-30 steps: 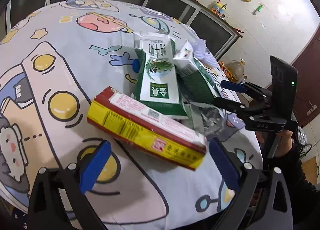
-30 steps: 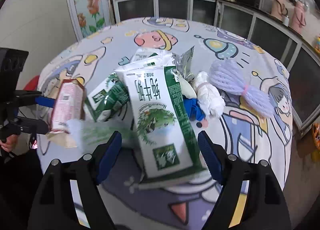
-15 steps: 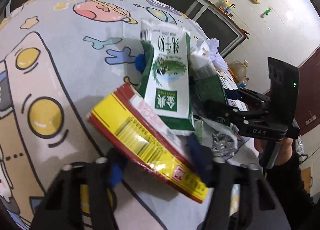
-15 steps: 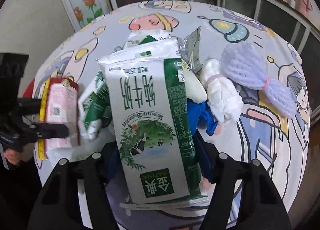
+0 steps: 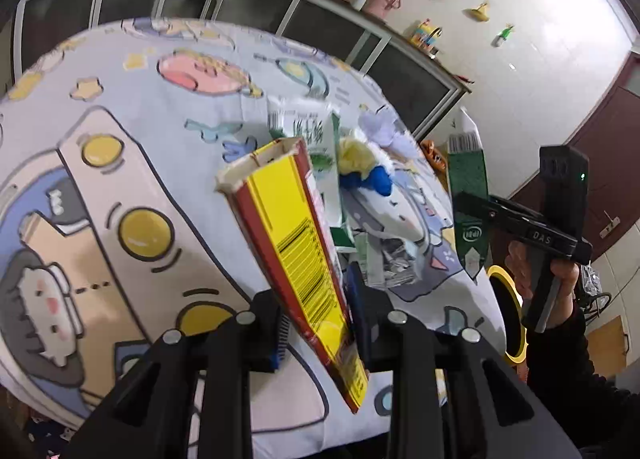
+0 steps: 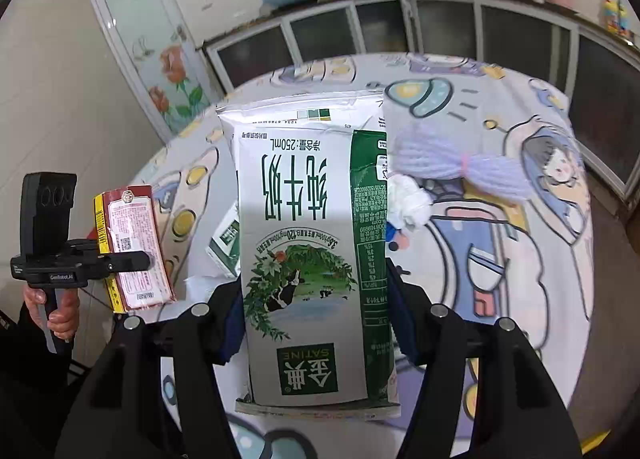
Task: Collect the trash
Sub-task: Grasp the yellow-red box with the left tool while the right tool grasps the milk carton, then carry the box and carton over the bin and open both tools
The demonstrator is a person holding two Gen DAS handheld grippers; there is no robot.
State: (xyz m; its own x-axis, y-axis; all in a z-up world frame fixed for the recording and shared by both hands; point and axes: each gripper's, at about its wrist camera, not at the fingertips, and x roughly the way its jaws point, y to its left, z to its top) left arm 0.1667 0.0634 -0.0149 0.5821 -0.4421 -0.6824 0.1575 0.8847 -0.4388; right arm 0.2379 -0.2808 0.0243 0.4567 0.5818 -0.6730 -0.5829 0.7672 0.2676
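The yellow box (image 5: 298, 255) sits clamped between the left gripper (image 5: 318, 323)'s jaws, which have just been closing, its open end tilted up and away. The milk carton (image 6: 316, 255) is gripped between the right gripper (image 6: 314, 315)'s jaws, also just closing, and stands out ahead of them. Beyond both jaws, a smaller carton (image 6: 226, 243), white wad (image 6: 408, 201) and purple yarn (image 6: 448, 165) lie on the worktop (image 5: 132, 127).

The yellow-and-red box (image 5: 300, 259) is thin printed cardboard, torn rough at its open end. The green-and-white milk carton (image 6: 312, 255) is smooth coated paper with a slight sheen. A matt printed cloth (image 6: 520, 259) covers the table. Each tool (image 5: 316, 323) is matt black plastic with bright metal screw heads.
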